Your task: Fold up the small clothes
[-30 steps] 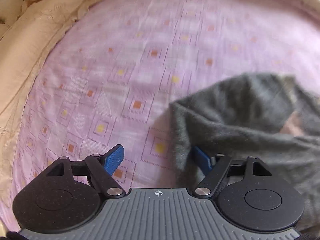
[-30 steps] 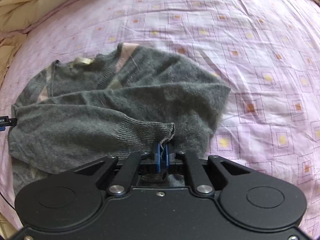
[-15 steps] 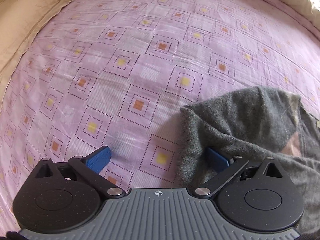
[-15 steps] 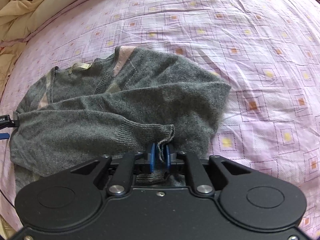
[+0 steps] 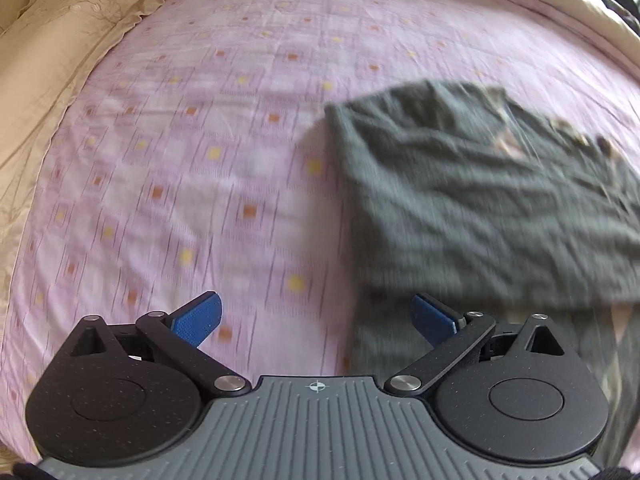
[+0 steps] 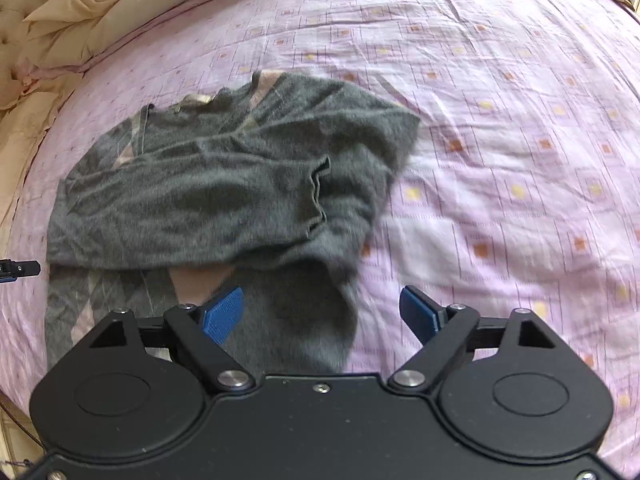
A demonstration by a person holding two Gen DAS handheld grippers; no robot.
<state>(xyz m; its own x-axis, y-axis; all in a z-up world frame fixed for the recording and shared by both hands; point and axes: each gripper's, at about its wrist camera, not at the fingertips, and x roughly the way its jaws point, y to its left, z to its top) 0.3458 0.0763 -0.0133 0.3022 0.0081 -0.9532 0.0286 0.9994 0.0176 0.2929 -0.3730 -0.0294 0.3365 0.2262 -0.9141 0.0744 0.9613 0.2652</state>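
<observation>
- Two grippers are over a bed, and both have their blue pads spread wide with nothing between them.
- The left gripper [image 5: 316, 320] hangs low over the pink sheet [image 5: 200, 160]. Its left pad is over bare sheet. Its right pad is over the near edge of the gray sweater [image 5: 480, 208], but whether it touches cannot be told, because this view is blurry.
- The right gripper [image 6: 322, 314] is wide too. Its left pad is over the lower part of the sweater [image 6: 224, 200], and its right pad is over the sheet [image 6: 520, 160] just beside the cloth.
- The sweater lies on the sheet, on the left side of the right wrist view and on the right side of the left wrist view.
- One sleeve [image 6: 192, 216] is laid flat across the body of the sweater. Its ribbed cuff [image 6: 316, 196] ends near the right side of the sweater.
- Thin pale pink lines run across the gray knit near the neck and near the bottom edge.
- A beige quilt [image 6: 80, 28] is bunched up along the far left side of the bed, past the sweater.
- The tip of the other tool [image 6: 20, 269] pokes in at the left edge of the right wrist view, just beside the sweater.
</observation>
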